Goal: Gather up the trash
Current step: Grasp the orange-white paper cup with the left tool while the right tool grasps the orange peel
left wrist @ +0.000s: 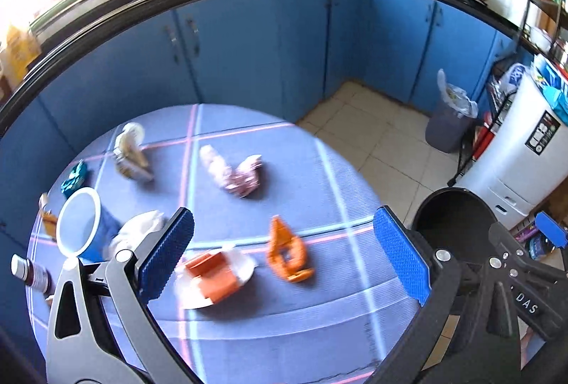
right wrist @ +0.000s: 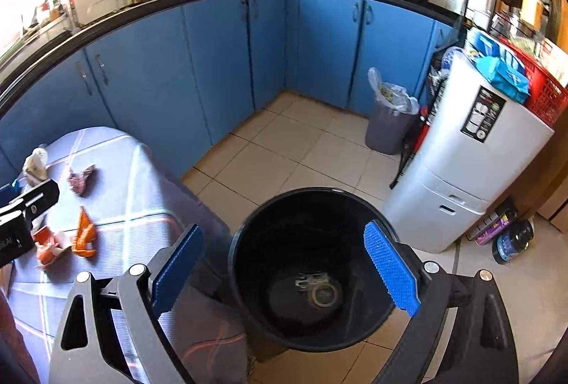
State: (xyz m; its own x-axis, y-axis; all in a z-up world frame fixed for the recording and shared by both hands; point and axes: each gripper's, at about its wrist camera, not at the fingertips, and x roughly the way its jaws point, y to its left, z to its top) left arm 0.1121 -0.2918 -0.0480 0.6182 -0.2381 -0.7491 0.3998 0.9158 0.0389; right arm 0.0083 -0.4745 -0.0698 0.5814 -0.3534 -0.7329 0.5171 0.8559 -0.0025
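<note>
Trash lies on a table with a blue cloth (left wrist: 284,323): an orange wrapper (left wrist: 289,250), an orange-and-white packet (left wrist: 214,277), a pink crumpled wrapper (left wrist: 236,172), a beige wrapper (left wrist: 129,151), a teal scrap (left wrist: 74,178), a white tissue (left wrist: 136,229) and a blue paper cup (left wrist: 83,229). My left gripper (left wrist: 284,259) is open and empty above the orange pieces. My right gripper (right wrist: 284,270) is open and empty over a black bin (right wrist: 312,270) on the floor, right of the table. A small clear item (right wrist: 321,293) lies in the bin's bottom.
A small bottle (left wrist: 30,275) lies at the table's left edge. Blue cabinets (right wrist: 220,64) run behind. A grey lined waste bin (right wrist: 388,121) stands in the corner, a white appliance (right wrist: 461,163) to the right, bottles (right wrist: 511,238) on the floor beside it.
</note>
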